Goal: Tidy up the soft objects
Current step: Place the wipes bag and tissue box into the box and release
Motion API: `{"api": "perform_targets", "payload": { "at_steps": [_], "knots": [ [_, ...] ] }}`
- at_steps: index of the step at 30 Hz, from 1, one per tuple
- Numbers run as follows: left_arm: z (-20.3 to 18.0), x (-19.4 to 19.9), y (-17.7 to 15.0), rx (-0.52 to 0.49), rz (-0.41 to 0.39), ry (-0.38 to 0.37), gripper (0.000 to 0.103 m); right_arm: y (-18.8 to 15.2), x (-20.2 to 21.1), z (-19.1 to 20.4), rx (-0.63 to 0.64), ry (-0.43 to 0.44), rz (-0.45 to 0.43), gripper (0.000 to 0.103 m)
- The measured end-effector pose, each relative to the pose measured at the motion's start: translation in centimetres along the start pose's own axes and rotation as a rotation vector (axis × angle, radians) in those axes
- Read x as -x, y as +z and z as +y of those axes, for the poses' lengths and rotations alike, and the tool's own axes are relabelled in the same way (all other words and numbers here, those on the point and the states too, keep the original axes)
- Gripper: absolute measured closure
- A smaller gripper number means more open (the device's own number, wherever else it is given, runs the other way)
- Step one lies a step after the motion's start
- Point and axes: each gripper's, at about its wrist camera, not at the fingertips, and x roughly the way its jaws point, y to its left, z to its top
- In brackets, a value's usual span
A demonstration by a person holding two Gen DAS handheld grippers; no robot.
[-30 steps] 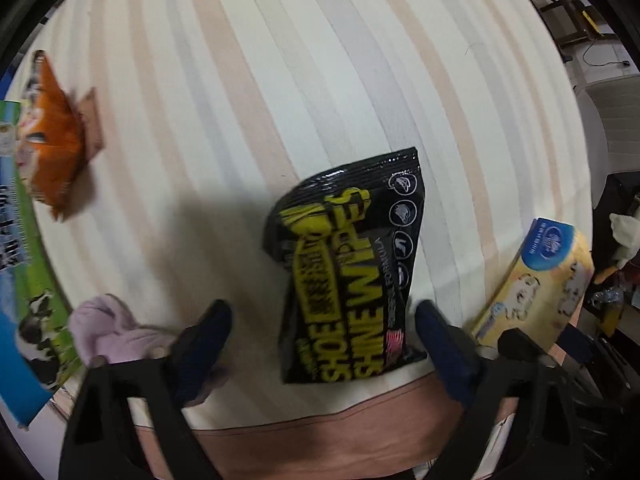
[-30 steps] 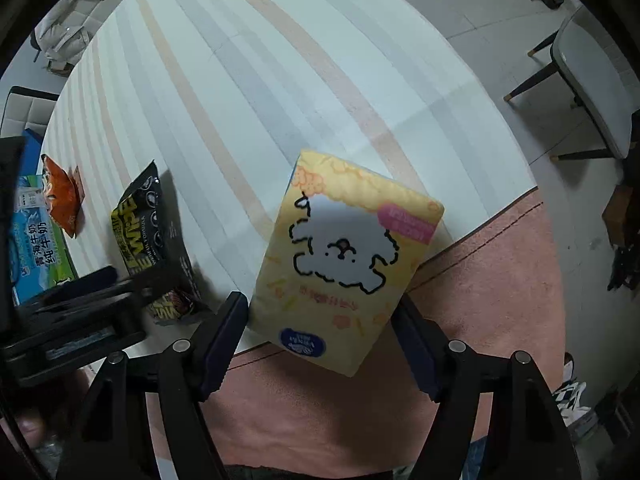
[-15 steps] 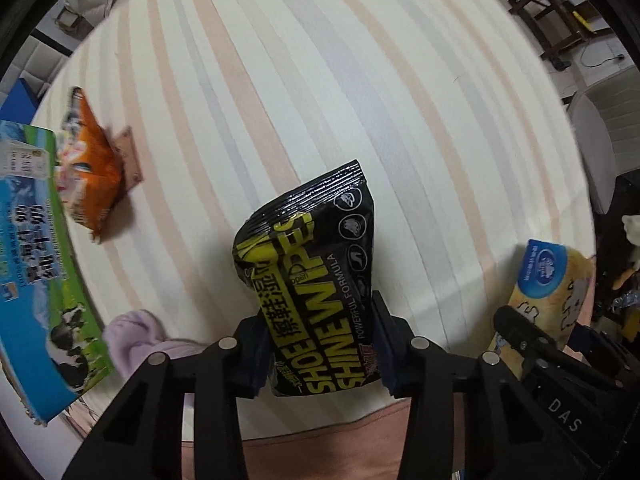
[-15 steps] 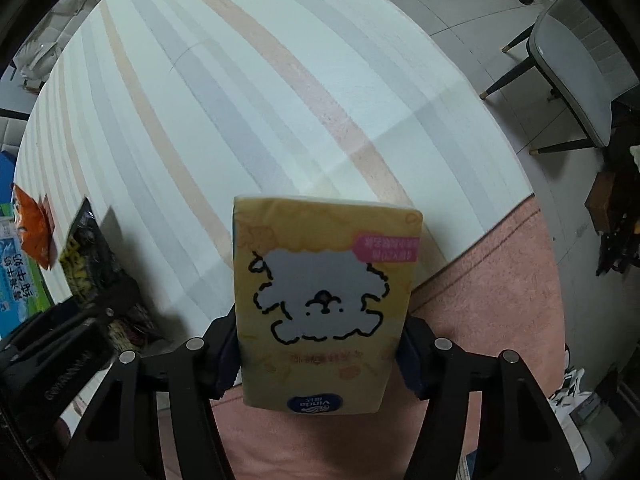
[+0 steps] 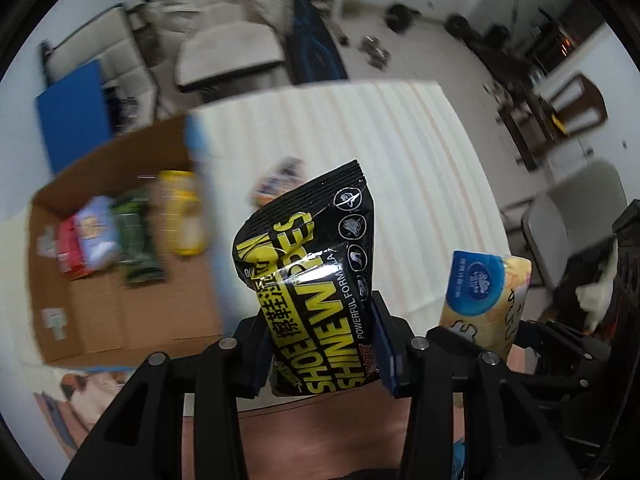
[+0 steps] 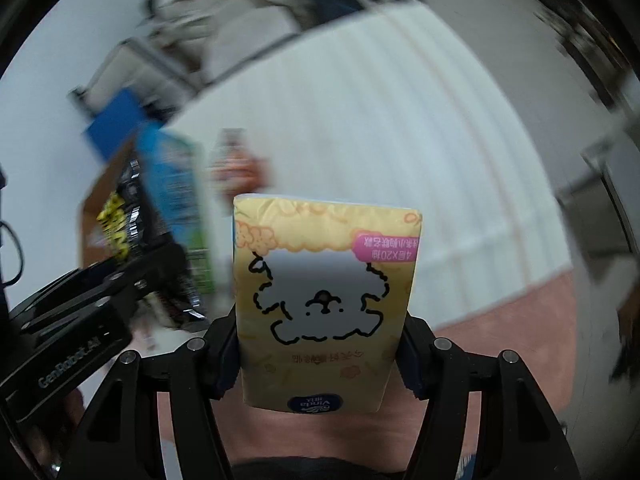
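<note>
My left gripper point(image 5: 320, 344) is shut on a black and yellow shoe-wipes pack point(image 5: 312, 276) and holds it upright above the striped table point(image 5: 400, 152). My right gripper point(image 6: 320, 356) is shut on a yellow tissue pack point(image 6: 324, 300) with a dog drawing, lifted above the table's front edge. The tissue pack also shows in the left wrist view point(image 5: 484, 300), to the right of the wipes pack. The wipes pack shows at the left of the right wrist view point(image 6: 128, 220). An open cardboard box point(image 5: 120, 308) stands on the left and holds several packets point(image 5: 132, 232).
An orange snack bag point(image 5: 276, 180) lies on the table beyond the wipes pack. Chairs point(image 5: 224, 52) stand behind the table and another chair point(image 5: 560, 224) at the right. A pink towel point(image 5: 92, 392) lies near the box's front. Both views are motion-blurred.
Both grippers have risen and tilted up from the table with their packs. The open box and the room behind the table have come into view.
</note>
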Motion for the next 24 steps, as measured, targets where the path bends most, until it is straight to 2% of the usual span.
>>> {"api": "perform_targets", "payload": {
  "at_steps": [2,6,9,14,18,24],
  "knots": [
    [3.9,2.3,0.0,0.034,-0.024,0.035,0.063,0.6,0.2,4.4,0.070,0.047,-0.001,0.037],
    [11.7,2.6,0.4,0.106,-0.027,0.126,0.063,1.6,-1.6,14.3,0.200,0.122,0.032,0.037],
    [18.5,1.6,0.0,0.181,0.026,0.178,0.063,1.8,-4.3,19.8,0.262,0.153,0.062,0.037],
    [27.6,-1.9,0.5,0.297,0.163,0.181,0.063,1.6,-10.7,27.9,0.329,0.172,0.138,0.037],
    [31.6,-4.0,0.7,0.342,0.248,0.152,0.063,1.1,-15.6,31.6,0.346,0.168,0.211,0.037],
    [33.0,-8.4,0.7,0.305,0.370,0.151,0.063,0.7,-21.0,34.2,0.352,0.138,0.279,0.037]
  ]
}}
